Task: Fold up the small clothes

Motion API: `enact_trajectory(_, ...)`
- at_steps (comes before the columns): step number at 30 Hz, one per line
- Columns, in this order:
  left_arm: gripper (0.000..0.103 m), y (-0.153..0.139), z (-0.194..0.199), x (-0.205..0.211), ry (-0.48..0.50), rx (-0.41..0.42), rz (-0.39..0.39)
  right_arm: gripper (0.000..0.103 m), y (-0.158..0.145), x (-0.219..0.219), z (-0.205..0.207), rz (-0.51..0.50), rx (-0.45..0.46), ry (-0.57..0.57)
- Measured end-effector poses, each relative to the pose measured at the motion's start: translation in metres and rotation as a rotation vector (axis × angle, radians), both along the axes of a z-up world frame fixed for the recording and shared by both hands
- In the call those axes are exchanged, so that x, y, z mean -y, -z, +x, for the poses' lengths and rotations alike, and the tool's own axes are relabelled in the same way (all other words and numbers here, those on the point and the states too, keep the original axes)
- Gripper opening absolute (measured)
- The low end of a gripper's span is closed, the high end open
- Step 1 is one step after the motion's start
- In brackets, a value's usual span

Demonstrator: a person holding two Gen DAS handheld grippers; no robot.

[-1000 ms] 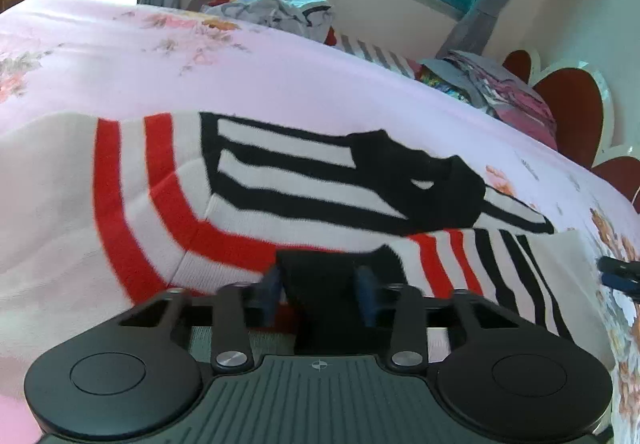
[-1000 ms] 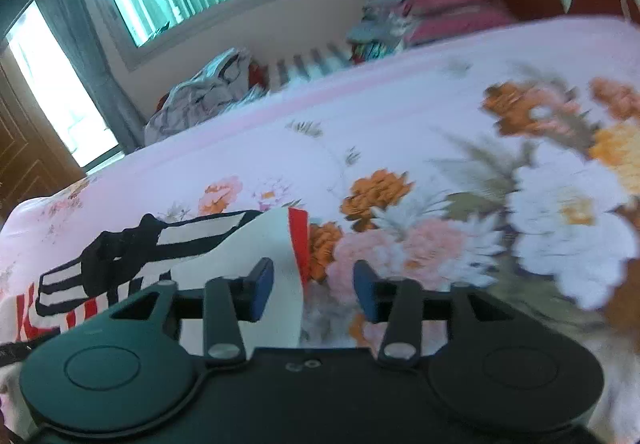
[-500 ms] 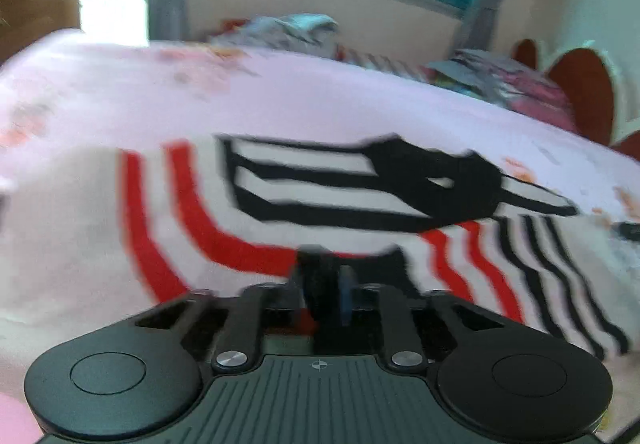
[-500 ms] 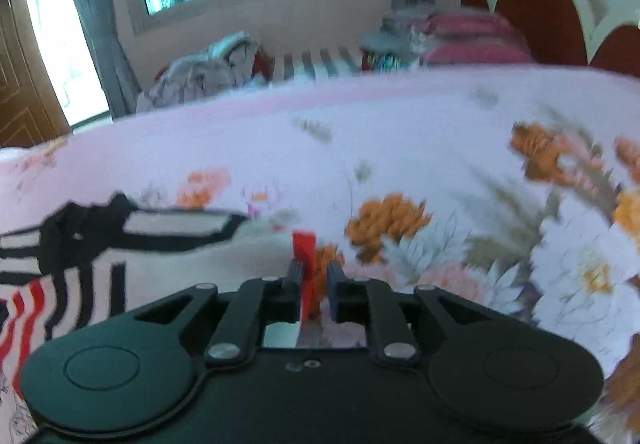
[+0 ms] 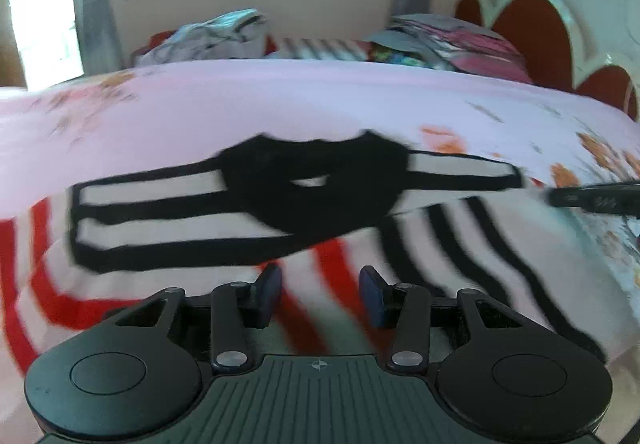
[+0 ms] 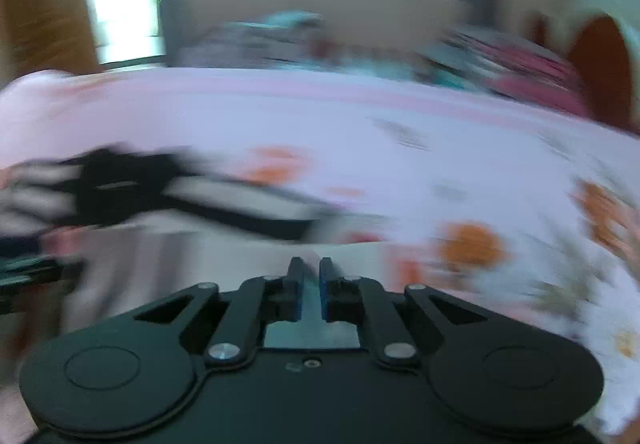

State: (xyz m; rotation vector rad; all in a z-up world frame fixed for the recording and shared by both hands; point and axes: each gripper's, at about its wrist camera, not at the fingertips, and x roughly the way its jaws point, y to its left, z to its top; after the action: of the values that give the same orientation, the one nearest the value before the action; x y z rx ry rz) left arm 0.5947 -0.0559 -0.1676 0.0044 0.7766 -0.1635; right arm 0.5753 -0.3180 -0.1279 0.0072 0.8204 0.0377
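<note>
The sweater (image 5: pixel 248 220) lies spread on the pink floral bedspread (image 5: pixel 280 100), directly ahead of and beneath the left gripper (image 5: pixel 320 294). In the right wrist view the sweater (image 6: pixel 120 204) sits to the left and just ahead of the right gripper (image 6: pixel 311 290), its pale cloth reaching up to the fingertips.

The left gripper stands wide apart, its blue-padded fingers (image 5: pixel 269 286) with a clear gap between them, hovering just over the red-striped part of the sweater and gripping nothing. The right gripper is nearly closed, a narrow slit left between its fingers (image 6: pixel 295 286); the view is heavily blurred, and whether a fold of cloth is pinched in that slit cannot be told. In the left wrist view the right gripper (image 5: pixel 596 198) shows as a dark bar at the sweater's right edge.

The sweater is white knit with red stripes on the near left part, black stripes to the right and across the upper part, and a solid black collar patch in the middle. It lies mostly flat, with the upper striped section folded over the body.
</note>
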Motion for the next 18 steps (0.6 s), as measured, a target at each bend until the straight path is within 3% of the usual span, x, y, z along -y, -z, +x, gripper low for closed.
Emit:
enact_trajectory(2,0.045,0.0,-0.001,-0.004,0.006,-0.006,0.012,0.0,0.001,0.02,0.006,0.058,-0.014,0.006)
enact_trajectory(6,0.045,-0.007,-0.003,0.009,-0.003,-0.009,0.029,0.0,-0.003,0.015,-0.002,0.034,-0.04,-0.008)
enact_trajectory(9,0.045,-0.022,-0.024,0.015,0.044,0.044,0.029,0.007,-0.014,0.014,-0.033,0.078,-0.051,-0.02)
enact_trajectory(11,0.045,-0.023,-0.039,0.015,0.08,0.038,0.018,0.007,-0.019,0.004,-0.06,0.077,-0.057,-0.045)
enact_trajectory(13,0.045,-0.006,-0.042,0.016,0.086,-0.037,0.075,0.007,-0.009,-0.007,-0.084,0.065,-0.089,-0.067)
enact_trajectory(15,0.045,-0.002,-0.049,0.009,0.09,-0.024,0.049,0.007,-0.006,-0.013,-0.1,0.011,-0.063,-0.059)
enact_trajectory(18,0.045,-0.018,-0.062,0.006,0.089,0.013,0.054,0.007,-0.025,-0.013,-0.12,0.062,-0.038,-0.031)
